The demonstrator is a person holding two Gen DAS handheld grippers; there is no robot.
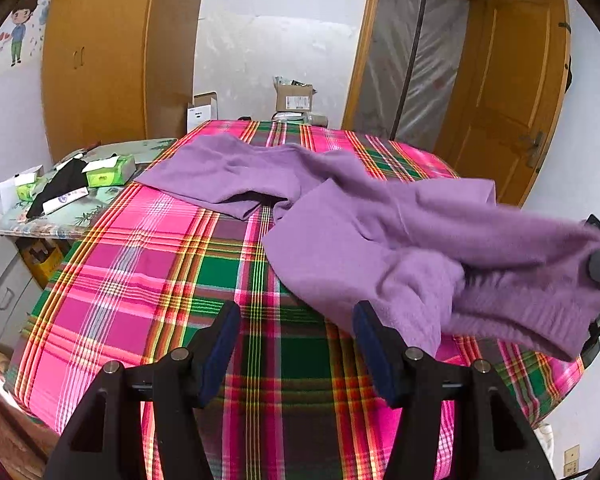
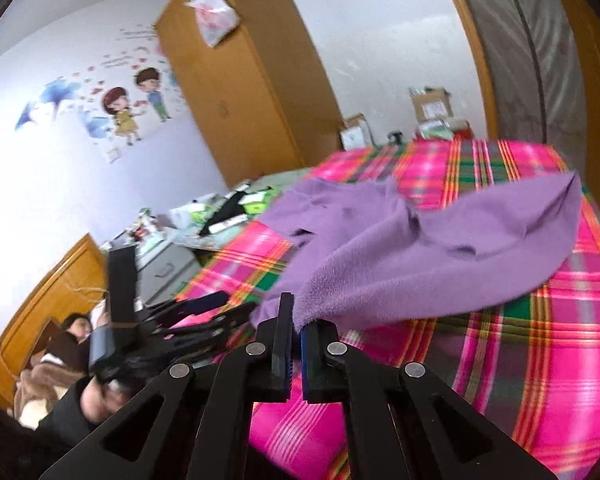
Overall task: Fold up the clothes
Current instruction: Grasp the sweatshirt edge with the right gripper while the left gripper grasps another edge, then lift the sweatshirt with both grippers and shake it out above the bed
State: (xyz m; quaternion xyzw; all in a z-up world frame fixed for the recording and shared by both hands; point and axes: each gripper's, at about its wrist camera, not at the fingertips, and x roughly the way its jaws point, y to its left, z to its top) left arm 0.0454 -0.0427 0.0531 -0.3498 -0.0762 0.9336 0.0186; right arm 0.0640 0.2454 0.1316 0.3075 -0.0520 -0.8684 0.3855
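I read the purple garment (image 2: 440,240), sprawled across the plaid bed (image 2: 560,340) at frame centre, as soft, light, limp fleece best taken at hems: right gripper (image 2: 297,344) is clamped on its near edge, left gripper (image 1: 296,344) stands apart, empty.

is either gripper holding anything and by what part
The right gripper pinches the purple garment by a near edge; the left gripper is open and holds nothing.

Purple garment (image 1: 380,216); bedcover (image 1: 148,264) – pink, green, red plaid; wardrobe (image 1: 100,52) – orange-brown wood.
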